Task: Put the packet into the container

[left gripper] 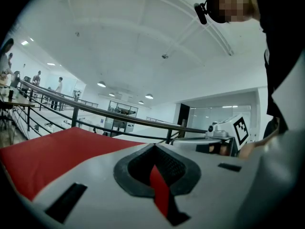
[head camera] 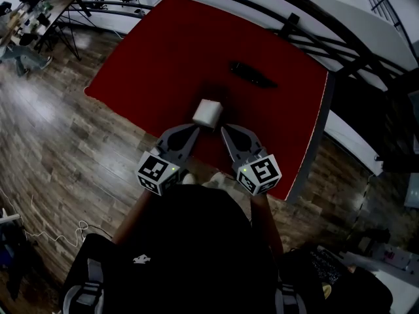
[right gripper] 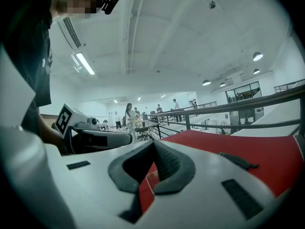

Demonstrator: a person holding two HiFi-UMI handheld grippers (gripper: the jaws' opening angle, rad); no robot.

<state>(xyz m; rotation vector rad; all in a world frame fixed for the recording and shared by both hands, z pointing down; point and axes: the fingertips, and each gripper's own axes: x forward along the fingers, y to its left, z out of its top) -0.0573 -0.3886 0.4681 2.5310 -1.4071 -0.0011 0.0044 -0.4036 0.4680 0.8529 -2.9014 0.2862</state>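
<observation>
One packet (head camera: pixel 252 74) and one container (head camera: pixel 208 112) face two grippers (head camera: pixel 196 131) (head camera: pixel 224 131).

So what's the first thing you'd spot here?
A big red table fills the middle of the head view. A small white container sits near its front edge, with a dark packet lying farther back. Just before the container, the left gripper and right gripper point at it, both shut.
</observation>
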